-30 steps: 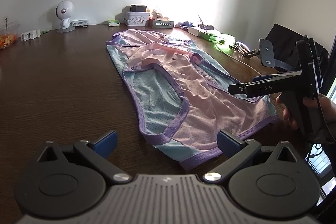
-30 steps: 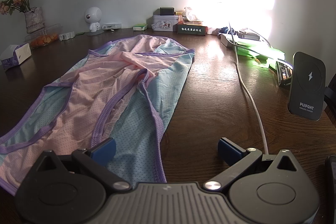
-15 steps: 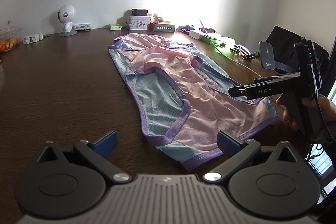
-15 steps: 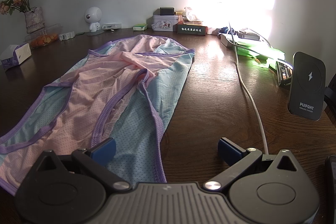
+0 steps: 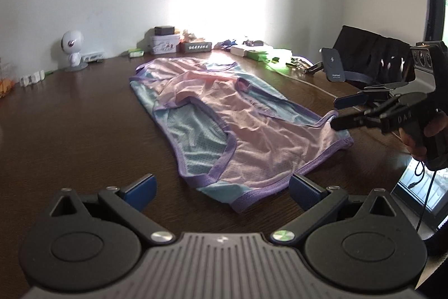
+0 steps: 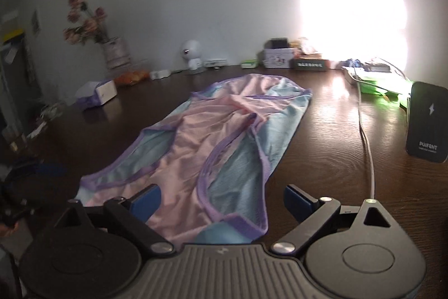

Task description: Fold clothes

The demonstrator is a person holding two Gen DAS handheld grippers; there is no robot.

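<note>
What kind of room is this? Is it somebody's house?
Probably a room in a home. A pink and blue top lies on a dark wooden table, with a vase of flowers and a small white robot toy by the wall.

Dark wooden table (image 5: 70,125), white robot figurine (image 6: 192,53), dried flowers in vase (image 6: 112,52), black wireless charger (image 6: 427,122), tissue box (image 6: 98,93)

Pink-and-blue garment (image 5: 238,125) flat on dark table (image 5: 70,131), right gripper (image 5: 334,114) at its edge.
</note>
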